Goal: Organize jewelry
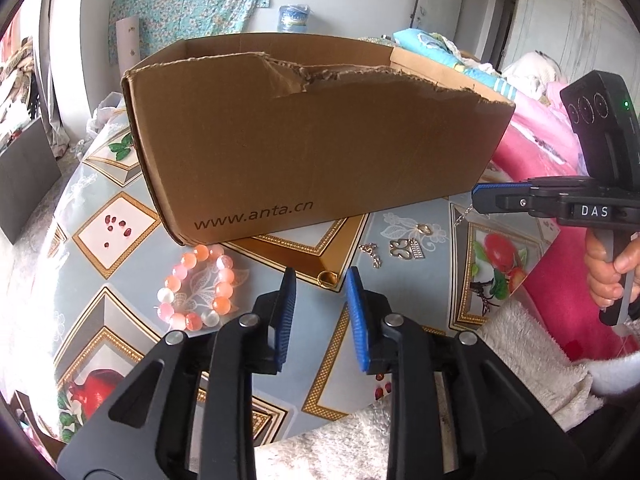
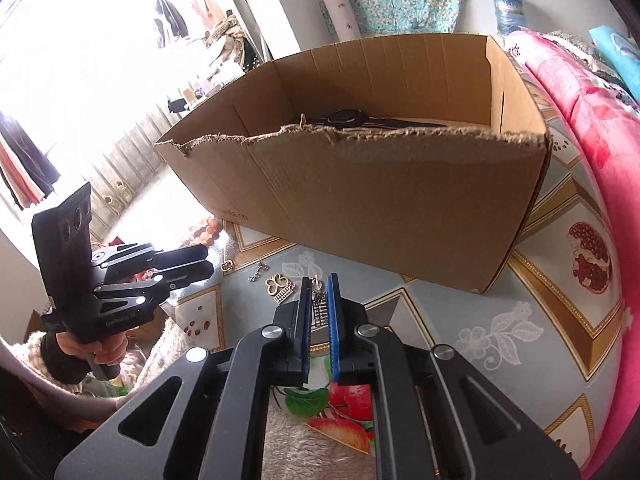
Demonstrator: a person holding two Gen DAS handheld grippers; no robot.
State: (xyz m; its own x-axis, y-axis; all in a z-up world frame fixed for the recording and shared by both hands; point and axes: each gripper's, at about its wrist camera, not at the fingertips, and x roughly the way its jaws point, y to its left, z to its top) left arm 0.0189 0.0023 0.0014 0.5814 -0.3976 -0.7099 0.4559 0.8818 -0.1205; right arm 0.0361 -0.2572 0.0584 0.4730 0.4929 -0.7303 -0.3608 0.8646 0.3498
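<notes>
My left gripper (image 1: 320, 280) is open over the patterned tablecloth, pads apart, with a small gold ring (image 1: 328, 279) lying on the cloth just past its tips. A pink and orange bead bracelet (image 1: 196, 288) lies to its left. My right gripper (image 2: 320, 284) is shut on a dangling silver earring (image 2: 318, 304), lifted off the table. In the left wrist view that earring's chain (image 1: 464, 214) hangs from the right gripper (image 1: 478, 197). The torn cardboard box (image 2: 360, 184) stands behind, with a dark watch (image 2: 348, 118) inside.
A butterfly pendant (image 1: 400, 250), a short chain (image 1: 370, 254) and another gold piece (image 1: 424, 229) lie in front of the box (image 1: 312, 140). The left gripper (image 2: 206, 260) is to the left. A pink blanket (image 2: 592, 120) is on the right, fluffy white fabric (image 1: 520, 356) at the near edge.
</notes>
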